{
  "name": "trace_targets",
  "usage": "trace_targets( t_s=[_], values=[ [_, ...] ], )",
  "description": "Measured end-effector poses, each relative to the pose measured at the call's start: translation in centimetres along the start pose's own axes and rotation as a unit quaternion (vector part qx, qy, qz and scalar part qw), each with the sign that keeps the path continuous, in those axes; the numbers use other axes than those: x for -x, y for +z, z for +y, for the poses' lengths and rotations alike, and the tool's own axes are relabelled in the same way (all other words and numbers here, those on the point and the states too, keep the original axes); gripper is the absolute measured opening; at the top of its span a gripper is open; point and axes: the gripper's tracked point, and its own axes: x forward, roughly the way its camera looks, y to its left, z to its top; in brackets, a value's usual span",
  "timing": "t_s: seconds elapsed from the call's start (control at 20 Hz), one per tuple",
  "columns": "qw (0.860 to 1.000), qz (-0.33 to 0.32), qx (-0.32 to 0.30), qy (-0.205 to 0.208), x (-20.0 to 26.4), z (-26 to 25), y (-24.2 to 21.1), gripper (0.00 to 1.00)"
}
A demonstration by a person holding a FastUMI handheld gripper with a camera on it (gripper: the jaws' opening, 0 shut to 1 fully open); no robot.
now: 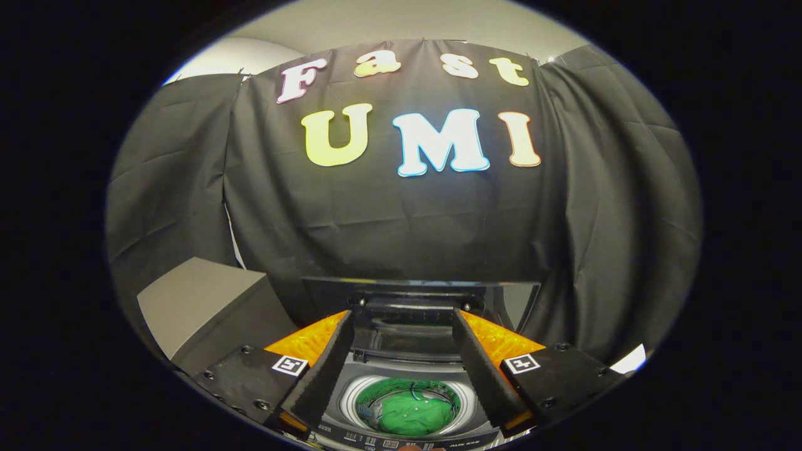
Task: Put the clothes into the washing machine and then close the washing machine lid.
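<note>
Gripper view: we hold spread, empty jaws above the washer [351, 401]; green clothes [413, 414] lie inside, so closing the raised lid [420, 294] comes next.

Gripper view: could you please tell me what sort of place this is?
Probably a staged laundry booth: draped black cloth wall, open top-loading washing machine holding green clothes, seen between the open tool fingers.
</note>
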Motion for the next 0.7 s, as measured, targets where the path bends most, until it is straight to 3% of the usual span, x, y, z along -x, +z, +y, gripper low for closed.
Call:
trace_targets(
  t_s=[0.2,0.7],
  values=[
    [1.0,0.004,-0.014,0.006,-2.9,0.0,1.1,0.98],
    [1.0,-0.004,-0.002,-0.025,-12.0,-1.8,1.8,0.98]
  ],
)
